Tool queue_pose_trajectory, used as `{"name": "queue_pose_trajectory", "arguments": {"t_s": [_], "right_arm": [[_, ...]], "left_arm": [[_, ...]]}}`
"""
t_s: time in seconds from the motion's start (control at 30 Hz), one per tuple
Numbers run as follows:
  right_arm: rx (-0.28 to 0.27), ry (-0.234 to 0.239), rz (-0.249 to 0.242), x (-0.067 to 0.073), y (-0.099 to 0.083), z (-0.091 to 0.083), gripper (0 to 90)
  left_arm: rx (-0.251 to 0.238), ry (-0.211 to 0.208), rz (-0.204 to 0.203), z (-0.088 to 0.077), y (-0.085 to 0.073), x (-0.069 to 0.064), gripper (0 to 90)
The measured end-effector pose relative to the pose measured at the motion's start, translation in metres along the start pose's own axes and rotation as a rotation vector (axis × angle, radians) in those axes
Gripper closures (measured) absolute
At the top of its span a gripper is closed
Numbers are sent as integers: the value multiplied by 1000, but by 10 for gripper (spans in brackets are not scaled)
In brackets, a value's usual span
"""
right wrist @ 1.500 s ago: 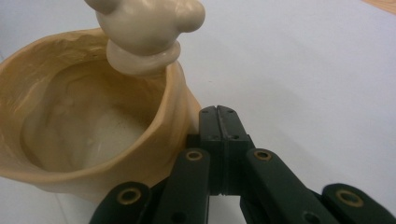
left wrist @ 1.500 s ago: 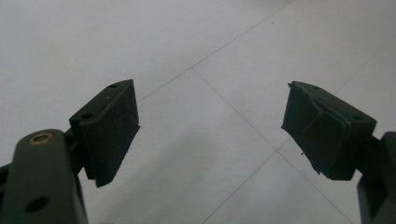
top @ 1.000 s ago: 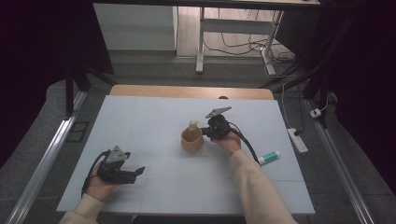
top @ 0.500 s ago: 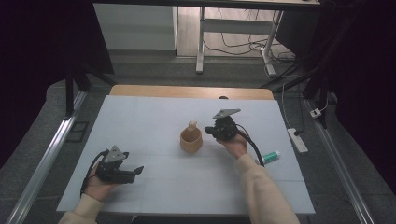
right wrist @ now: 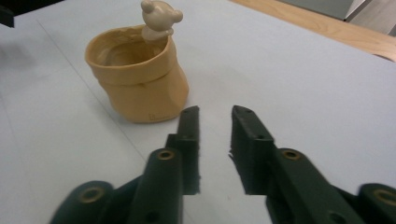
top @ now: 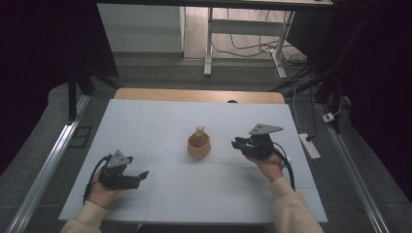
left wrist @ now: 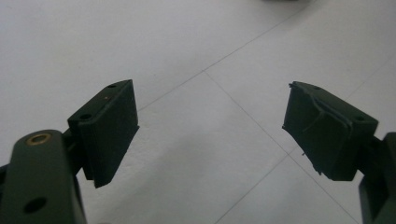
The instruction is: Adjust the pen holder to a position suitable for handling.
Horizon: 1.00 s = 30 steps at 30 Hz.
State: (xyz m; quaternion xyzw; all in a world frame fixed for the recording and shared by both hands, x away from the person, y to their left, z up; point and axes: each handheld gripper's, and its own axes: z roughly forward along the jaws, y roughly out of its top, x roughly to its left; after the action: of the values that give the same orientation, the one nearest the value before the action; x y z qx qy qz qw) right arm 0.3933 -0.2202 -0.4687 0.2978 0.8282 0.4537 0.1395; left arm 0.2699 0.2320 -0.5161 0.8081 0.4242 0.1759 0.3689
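Two grippers are sitting either side of a tan cup (top: 199,145) on the white table (top: 160,121). Well left of the cup and nearer the person, the left gripper (top: 141,174) is resting with jaws spread wide, empty. Right of the cup and apart from it, the right gripper (top: 236,143) is pointing at it, its jaws having just been opening to a narrow gap, nothing between them.

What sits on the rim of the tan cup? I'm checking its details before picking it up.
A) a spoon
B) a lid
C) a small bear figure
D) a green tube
C: in the right gripper view a small cream bear figure perches on the far rim of the tan cup, which stands open on the table with nothing else on its rim.
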Motion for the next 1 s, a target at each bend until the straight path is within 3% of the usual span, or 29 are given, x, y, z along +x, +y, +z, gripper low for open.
{"name": "queue_pose_trajectory", "arguments": {"t_s": [0.1, 0.23, 0.43, 0.7, 1.0], "right_arm": [[-17, 14, 20, 1, -4, -11, 610], [-17, -24, -12, 4, -9, -26, 499], [-11, -35, -42, 1, -19, -49, 409], [-11, -20, -50, -8, -28, -70, 355], [54, -23, -70, -15, -38, -77, 333]], "left_arm": [[-1, 1, -1, 0, 0, 0, 174], [0, -1, 2, 1, 0, 0, 171], [-4, -1, -2, 0, 0, 1, 171], [-4, 0, 0, -1, 0, 1, 171], [-4, 1, 1, -1, 0, 0, 170]]}}
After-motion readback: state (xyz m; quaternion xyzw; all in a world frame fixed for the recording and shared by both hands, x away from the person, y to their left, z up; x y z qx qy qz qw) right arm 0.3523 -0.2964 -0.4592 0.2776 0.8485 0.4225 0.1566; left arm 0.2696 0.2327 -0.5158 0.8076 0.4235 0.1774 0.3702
